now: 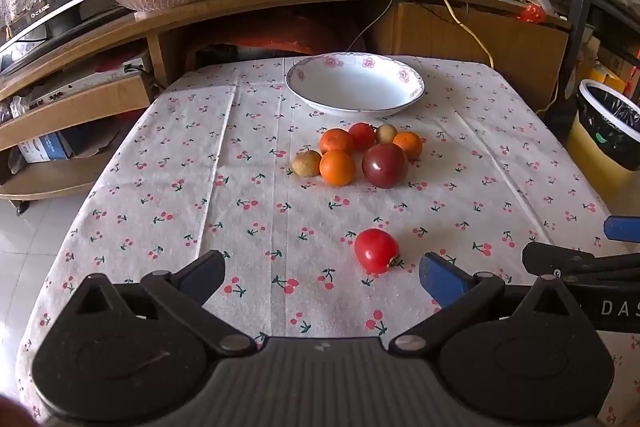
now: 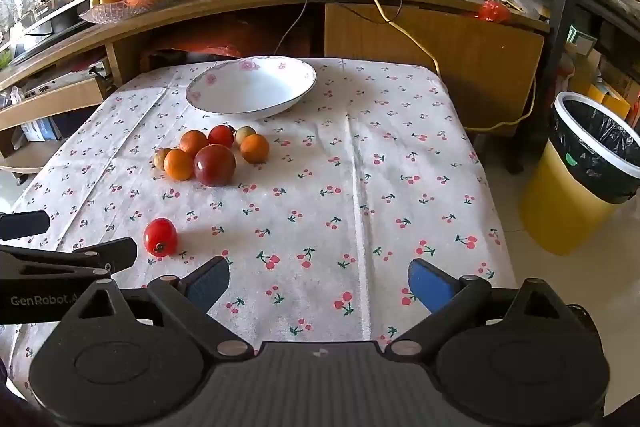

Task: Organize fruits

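Both spread wide, empty: left gripper (image 1: pixel 322 273), right gripper (image 2: pixel 319 277), low over the bench (image 2: pixel 400 167). Nearest fruit is the lone red tomato (image 1: pixel 376 250), lower centre in left view, just ahead of left's right finger. Cluster of fruit (image 1: pixel 360 155) mid-frame, empty bowl (image 1: pixel 356 85) beyond. Looks like the start: nothing sorted. Next: close left on the tomato, carry to bowl. Small brownish fruits hard to identify.

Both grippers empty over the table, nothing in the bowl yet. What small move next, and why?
Probably ease the left gripper forward and slightly right, around the lone red tomato. Its jaws stand open, that tomato lies nearest, apart from the fruit cluster, and the white bowl is empty.
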`<state>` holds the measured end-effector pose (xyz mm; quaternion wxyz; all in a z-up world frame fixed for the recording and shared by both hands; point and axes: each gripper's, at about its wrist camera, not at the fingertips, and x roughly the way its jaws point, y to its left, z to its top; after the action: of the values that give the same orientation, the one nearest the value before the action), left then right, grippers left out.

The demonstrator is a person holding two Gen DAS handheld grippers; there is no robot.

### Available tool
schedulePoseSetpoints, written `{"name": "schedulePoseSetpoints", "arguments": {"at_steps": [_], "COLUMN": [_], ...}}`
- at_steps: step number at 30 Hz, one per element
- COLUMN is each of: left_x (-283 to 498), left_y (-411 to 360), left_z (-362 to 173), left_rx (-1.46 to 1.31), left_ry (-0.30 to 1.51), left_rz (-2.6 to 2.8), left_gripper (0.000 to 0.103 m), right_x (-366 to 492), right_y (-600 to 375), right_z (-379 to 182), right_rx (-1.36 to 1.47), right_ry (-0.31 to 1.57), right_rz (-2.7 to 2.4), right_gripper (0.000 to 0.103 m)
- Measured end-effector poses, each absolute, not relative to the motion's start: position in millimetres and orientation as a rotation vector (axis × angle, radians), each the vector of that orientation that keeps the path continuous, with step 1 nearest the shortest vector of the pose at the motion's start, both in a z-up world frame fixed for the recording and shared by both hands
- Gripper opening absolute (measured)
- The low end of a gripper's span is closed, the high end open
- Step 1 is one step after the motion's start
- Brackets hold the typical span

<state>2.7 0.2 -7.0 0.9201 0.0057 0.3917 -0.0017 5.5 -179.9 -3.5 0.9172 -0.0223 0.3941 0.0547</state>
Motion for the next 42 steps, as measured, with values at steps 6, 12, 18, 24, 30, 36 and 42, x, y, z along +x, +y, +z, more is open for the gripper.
{"name": "schedulePoseSetpoints", "arguments": {"at_steps": [6,12,18,24,30,36,42], "left_x": [1.1,0.6,0.7,0.6,0.2,-0.3,-0.7], "left_y": [0.2,-0.5,-0.6,-1.3,-1.6,-1.2,-2.1], "left_z": [-5.4,-5.5,-5.7,-5.4,-5.4,-5.1,-4.1], "left_rx": [0.019,0.024,0.028,0.031,0.036,0.038,0.046], "left_ry": [0.805,0.806,0.808,0.805,0.803,0.8,0.797], "left_rz": [-0.005,-0.004,-0.006,-0.006,-0.006,-0.005,-0.004], "left_gripper": [0.103,0.103,0.103,0.103,0.103,0.103,0.103], "right_x": [6.9,8.0,7.5,7.1,7.4,7.7,7.9], "right_y": [-179.4,-179.7,-178.7,-177.9,-178.5,-179.0,-177.9], "right_z": [-5.8,-7.3,-7.9,-8.1,-7.5,-7.0,-6.6], "right_rx": [-0.033,-0.026,-0.024,-0.02,-0.016,-0.009,-0.006], "right_ry": [0.822,0.829,0.832,0.834,0.837,0.841,0.844], "right_rz": [0.116,0.122,0.126,0.129,0.136,0.147,0.157], "right_gripper": [0.091,0.089,0.088,0.087,0.086,0.084,0.082]}}
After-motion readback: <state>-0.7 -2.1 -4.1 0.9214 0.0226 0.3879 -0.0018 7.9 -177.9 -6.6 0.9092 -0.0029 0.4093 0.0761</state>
